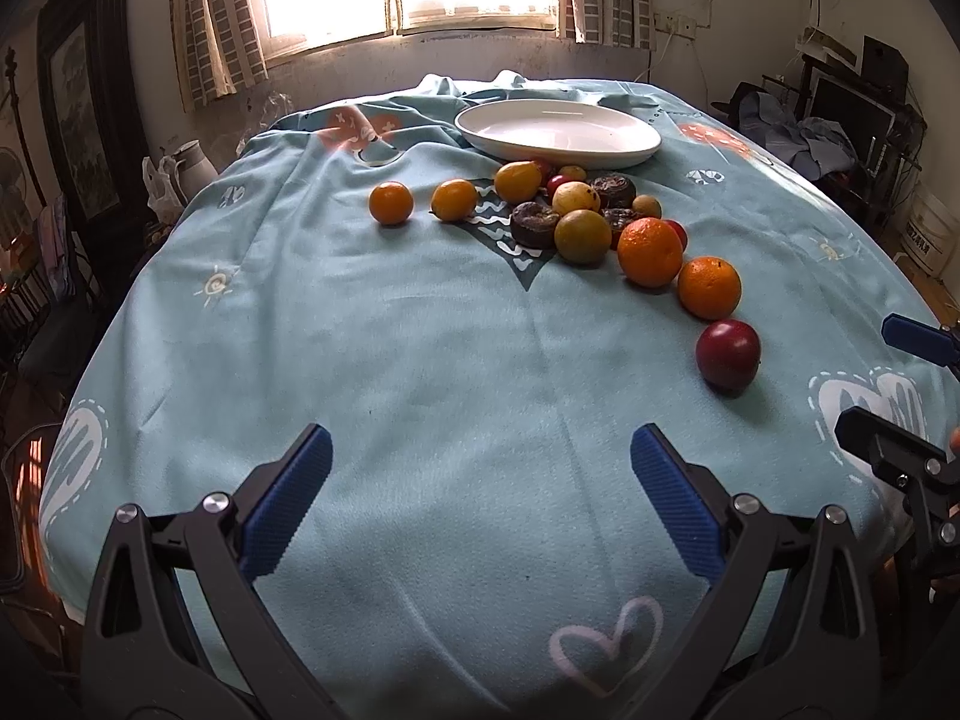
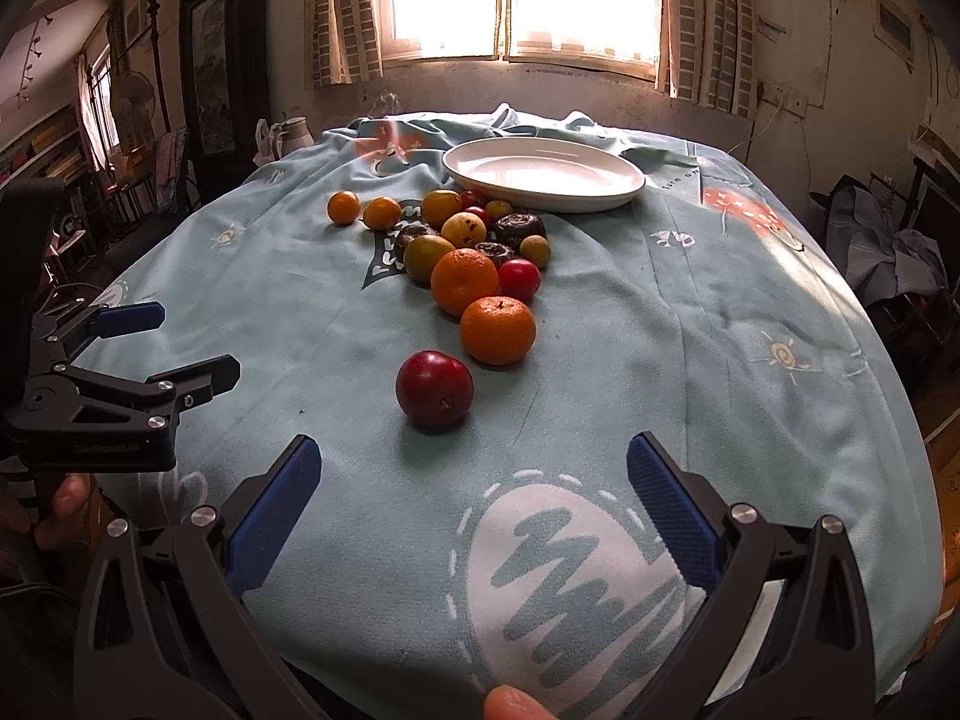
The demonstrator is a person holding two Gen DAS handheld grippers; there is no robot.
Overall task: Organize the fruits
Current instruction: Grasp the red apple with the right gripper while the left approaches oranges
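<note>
**Black frames, blue pads**

Both tools look alike: the left gripper [image 1: 480, 498] and the right gripper [image 2: 474, 504] have matte black angular arms with triangular cut-outs, joined by round silver screws at the pivots. Each finger carries a bright blue pad [image 1: 675, 504] with a fine ribbed texture on its inner face. Small pale lettering runs along the left tool's black body, too blurred to read. A fingertip [image 2: 516, 703] shows at the lower edge.
</note>
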